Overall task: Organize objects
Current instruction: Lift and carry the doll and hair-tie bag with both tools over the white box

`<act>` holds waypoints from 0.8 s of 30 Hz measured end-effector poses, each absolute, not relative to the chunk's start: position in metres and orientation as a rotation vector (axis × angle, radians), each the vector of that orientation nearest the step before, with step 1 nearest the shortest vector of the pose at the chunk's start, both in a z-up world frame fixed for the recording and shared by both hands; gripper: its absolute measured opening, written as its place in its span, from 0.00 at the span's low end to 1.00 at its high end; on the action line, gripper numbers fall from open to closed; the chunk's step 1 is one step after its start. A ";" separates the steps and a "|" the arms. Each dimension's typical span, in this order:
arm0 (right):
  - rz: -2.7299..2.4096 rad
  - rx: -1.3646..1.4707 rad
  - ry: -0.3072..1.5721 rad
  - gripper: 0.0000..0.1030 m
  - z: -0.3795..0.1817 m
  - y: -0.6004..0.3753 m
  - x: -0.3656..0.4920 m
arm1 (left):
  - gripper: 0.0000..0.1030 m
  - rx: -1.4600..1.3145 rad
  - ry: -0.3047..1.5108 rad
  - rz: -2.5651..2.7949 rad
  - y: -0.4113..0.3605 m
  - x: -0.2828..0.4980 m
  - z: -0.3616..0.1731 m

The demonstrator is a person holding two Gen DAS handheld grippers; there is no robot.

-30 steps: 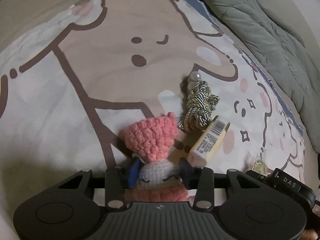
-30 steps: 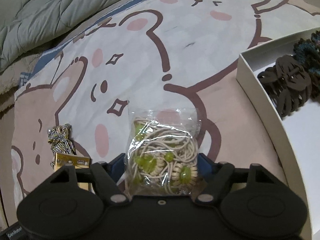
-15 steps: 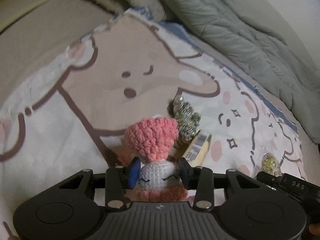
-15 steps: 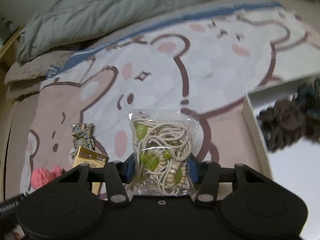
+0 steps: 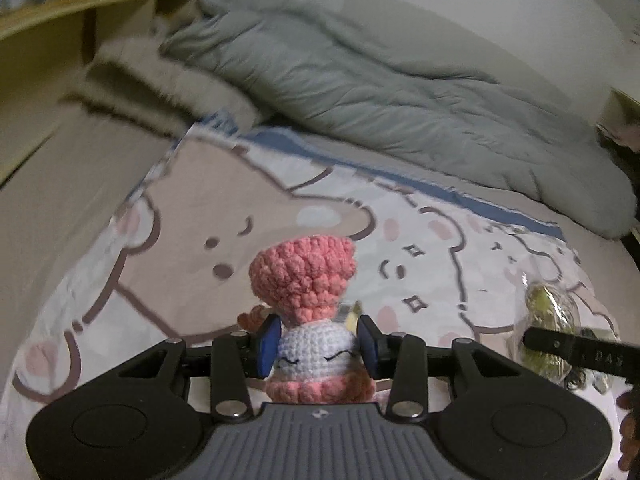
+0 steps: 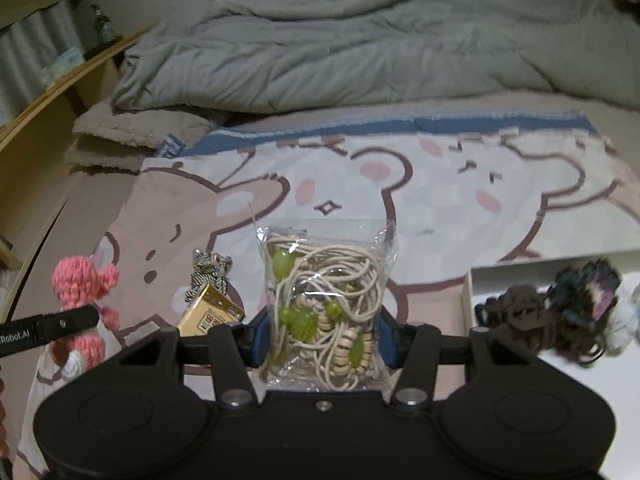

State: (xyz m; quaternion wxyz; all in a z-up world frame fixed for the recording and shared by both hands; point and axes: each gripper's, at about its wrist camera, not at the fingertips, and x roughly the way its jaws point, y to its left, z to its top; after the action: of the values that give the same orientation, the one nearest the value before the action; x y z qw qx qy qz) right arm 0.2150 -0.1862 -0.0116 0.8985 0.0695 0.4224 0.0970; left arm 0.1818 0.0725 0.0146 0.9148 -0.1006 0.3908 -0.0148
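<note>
While one doll (image 5: 310, 320) is gripped, one bag (image 6: 326, 312) is too.

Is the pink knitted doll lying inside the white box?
No, the pink knitted doll is pinched between the left gripper pads, off the bear blanket, while the white box holds dark hair accessories.
</note>
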 end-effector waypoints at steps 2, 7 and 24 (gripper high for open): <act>0.212 0.141 0.856 0.51 -0.005 -0.189 0.209 | 0.41 -0.201 0.791 -0.054 0.066 0.177 0.020; 0.230 0.145 0.816 0.51 0.011 -0.198 0.193 | 0.41 -0.160 0.760 -0.087 0.048 0.166 0.029; 0.244 0.082 0.743 0.51 0.036 -0.239 0.163 | 0.41 -0.144 0.730 -0.181 -0.013 0.163 0.041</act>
State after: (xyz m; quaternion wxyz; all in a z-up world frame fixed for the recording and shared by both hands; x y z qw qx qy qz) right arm 0.1627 -0.2389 0.0357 0.9238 0.0401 0.3619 0.1188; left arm 0.1629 -0.0128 0.0414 0.9276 -0.0702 0.3562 -0.0884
